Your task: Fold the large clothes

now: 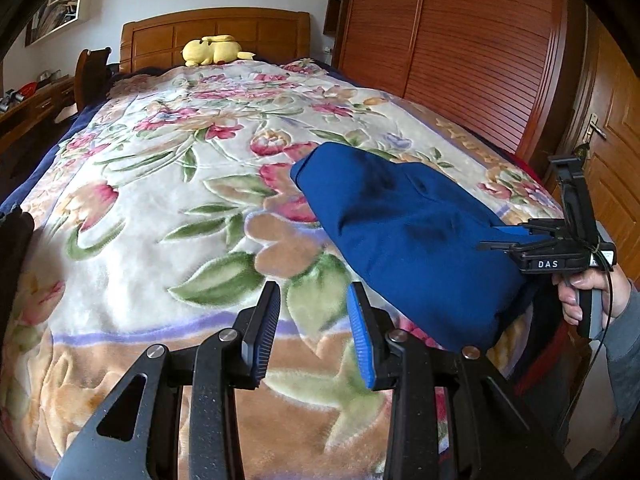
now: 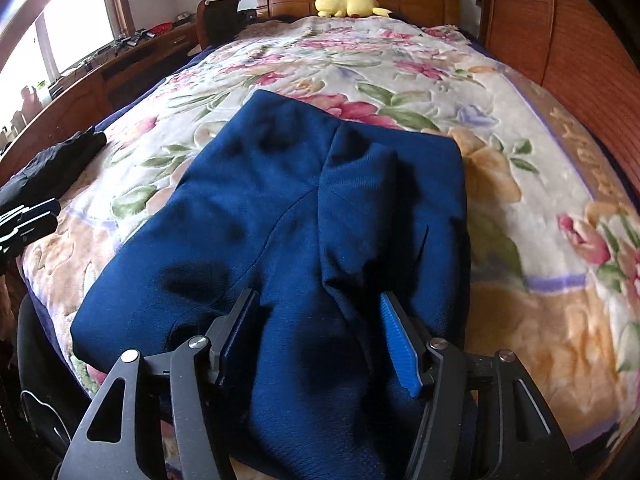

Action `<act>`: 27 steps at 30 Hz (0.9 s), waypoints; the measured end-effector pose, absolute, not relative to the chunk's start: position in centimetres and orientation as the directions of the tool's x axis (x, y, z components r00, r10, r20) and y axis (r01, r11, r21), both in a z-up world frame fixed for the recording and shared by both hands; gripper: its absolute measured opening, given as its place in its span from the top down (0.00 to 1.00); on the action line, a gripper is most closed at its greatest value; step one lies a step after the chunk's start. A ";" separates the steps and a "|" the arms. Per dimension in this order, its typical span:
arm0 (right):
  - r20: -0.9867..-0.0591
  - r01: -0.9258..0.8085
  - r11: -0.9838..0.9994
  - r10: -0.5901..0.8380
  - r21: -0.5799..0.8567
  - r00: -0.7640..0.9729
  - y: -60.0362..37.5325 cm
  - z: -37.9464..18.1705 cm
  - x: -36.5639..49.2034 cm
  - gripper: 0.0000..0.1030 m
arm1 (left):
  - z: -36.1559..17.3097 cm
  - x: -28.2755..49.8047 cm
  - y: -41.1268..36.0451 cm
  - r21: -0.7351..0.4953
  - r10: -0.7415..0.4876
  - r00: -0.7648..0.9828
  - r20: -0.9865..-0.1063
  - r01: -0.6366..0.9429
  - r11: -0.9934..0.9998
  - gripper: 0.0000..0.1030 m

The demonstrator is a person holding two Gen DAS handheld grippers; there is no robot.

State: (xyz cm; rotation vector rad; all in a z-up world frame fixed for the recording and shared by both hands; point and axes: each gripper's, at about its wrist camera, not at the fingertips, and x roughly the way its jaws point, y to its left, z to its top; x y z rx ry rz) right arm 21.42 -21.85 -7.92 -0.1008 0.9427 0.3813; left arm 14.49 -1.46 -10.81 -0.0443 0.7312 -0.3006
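A dark blue garment (image 2: 304,208) lies folded on the floral blanket (image 2: 520,184) near the foot of the bed; it also shows in the left wrist view (image 1: 412,232). My right gripper (image 2: 318,300) is open, its fingers standing over the garment's near end with cloth between them, not pinched. In the left wrist view the right gripper (image 1: 496,240) sits at the garment's right edge, held by a hand. My left gripper (image 1: 314,292) is open and empty above the blanket, left of the garment.
A yellow plush toy (image 1: 214,50) lies by the wooden headboard (image 1: 216,28). A wooden wardrobe (image 1: 460,40) and door stand right of the bed. A dark folded garment (image 2: 56,164) lies at the bed's left edge. A desk (image 2: 100,68) runs under the window.
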 end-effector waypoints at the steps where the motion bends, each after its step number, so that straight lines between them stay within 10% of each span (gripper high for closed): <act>1: -0.805 -0.361 0.929 0.278 0.087 0.523 -21.9 -8.0 21.6 0.39 | -10.8 14.5 -1.5 -0.144 -0.287 0.703 -0.650 0.256 0.956 0.65; 12: -0.795 -0.367 0.925 0.294 0.097 0.531 -22.3 -8.5 21.4 0.39 | -11.2 14.5 -1.7 -0.149 -0.289 0.695 -0.658 0.256 0.955 0.65; 19: -0.790 -0.456 0.888 0.318 0.055 0.524 -21.7 -7.0 20.7 0.83 | -11.5 14.6 -2.0 -0.151 -0.292 0.691 -0.662 0.258 0.954 0.65; 27: -0.642 -0.476 0.879 0.371 0.009 0.671 -23.4 0.1 17.4 0.88 | -11.4 14.6 -2.6 -0.150 -0.298 0.690 -0.659 0.268 0.952 0.65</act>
